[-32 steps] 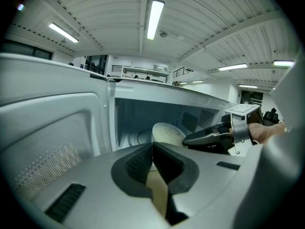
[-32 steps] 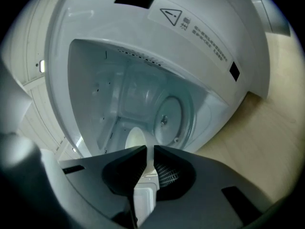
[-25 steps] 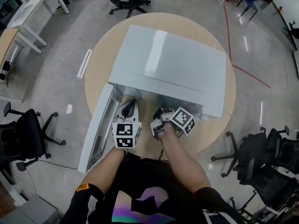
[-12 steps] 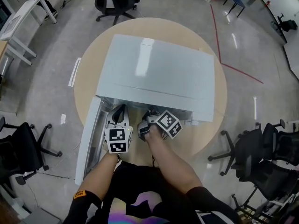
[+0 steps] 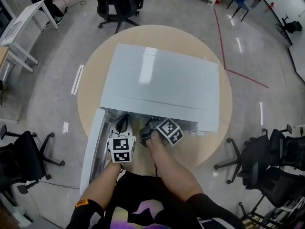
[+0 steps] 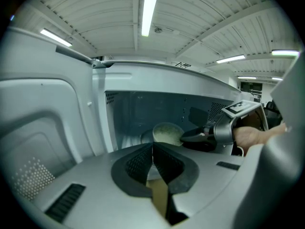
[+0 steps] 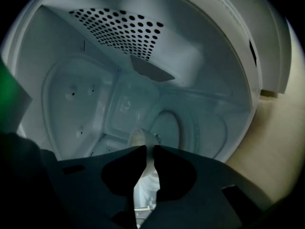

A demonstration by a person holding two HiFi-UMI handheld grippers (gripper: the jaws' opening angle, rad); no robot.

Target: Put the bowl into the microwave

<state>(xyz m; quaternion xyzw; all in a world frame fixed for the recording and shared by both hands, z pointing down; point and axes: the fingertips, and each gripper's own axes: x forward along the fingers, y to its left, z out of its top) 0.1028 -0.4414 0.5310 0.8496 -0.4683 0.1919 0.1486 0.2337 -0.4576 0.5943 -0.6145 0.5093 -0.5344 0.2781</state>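
Observation:
A white microwave [image 5: 162,82] stands on the round table with its door [image 5: 93,149] swung open to the left. In the left gripper view a pale bowl [image 6: 167,133] hangs inside the cavity, tilted, with my right gripper [image 6: 194,136] shut on its rim. The right gripper view looks into the cavity: the bowl's rim [image 7: 148,162] shows edge-on between the jaws of the right gripper [image 7: 148,152]. My left gripper [image 6: 153,152] is shut on nothing, just outside the opening beside the door. From the head view the bowl is hidden under the microwave's top.
The glass turntable [image 7: 206,128] lies on the cavity floor below and right of the bowl. The inner side of the door [image 6: 43,142] stands close on the left. Tan table edge [image 5: 209,149] runs in front of the microwave. Office chairs [image 5: 267,156] ring the table.
The head camera has shifted. My right gripper has gone a little deeper into the microwave opening with the bowl; the left gripper stays by the door.

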